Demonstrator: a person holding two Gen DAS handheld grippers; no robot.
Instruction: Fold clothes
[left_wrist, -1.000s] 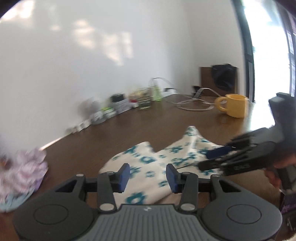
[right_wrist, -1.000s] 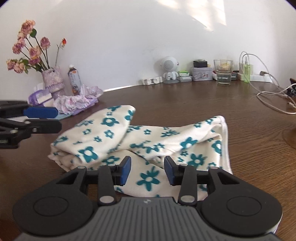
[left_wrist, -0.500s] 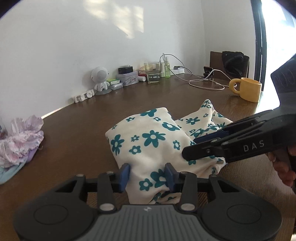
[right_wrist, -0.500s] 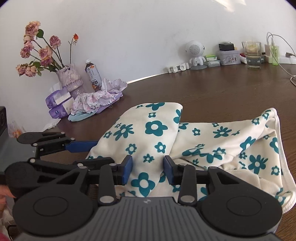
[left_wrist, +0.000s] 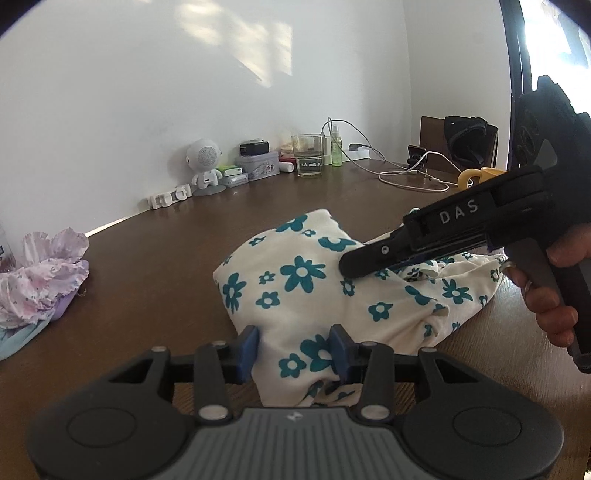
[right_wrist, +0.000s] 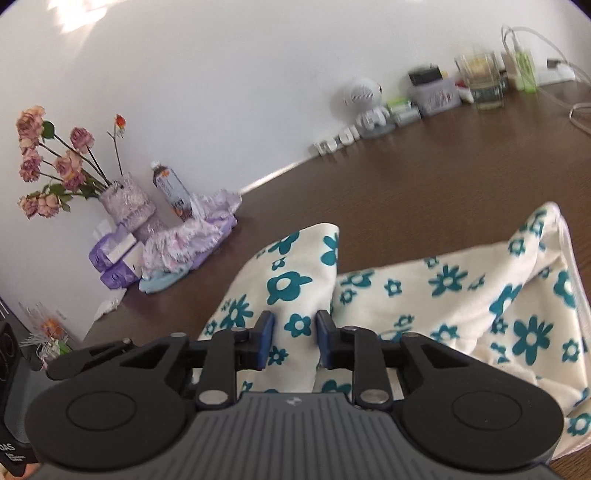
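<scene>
The floral garment (left_wrist: 325, 291) — cream cloth with teal flowers — lies bunched in a soft heap at the middle of the brown bench (left_wrist: 155, 266), doubled over itself with a ridge running from 10 o'clock to 4 o'clock in the left wrist view. The left tongs (left_wrist: 294, 349) stand well open, blue pads either side of the near hem at 6 o'clock, cloth between them but not pinched. The right tongs (right_wrist: 294, 343) sit narrower, pads close to a raised fold yet with daylight showing — no grip here that I can see; from the left camera they reach in from 3 o'clock, a hand (left_wrist: 550, 284) on the trigger.

This cloth looks light, limp and thin — it will sag and slide off itself, so I'd judge a hem or corner the place to pinch, not the loose middle, and both ends should be held at once.

Containers: at 12 o'clock a drinking glass (left_wrist: 307, 155) holds a little clear liquid, with a grey tin (left_wrist: 258, 168) just beside it, contents hidden. A yellow mug (left_wrist: 480, 176) at 2 o'clock — inside unseen. The right view shows a vase (right_wrist: 127, 205) with dried roses at 10 o'clock and a drink bottle (right_wrist: 170, 190).
</scene>
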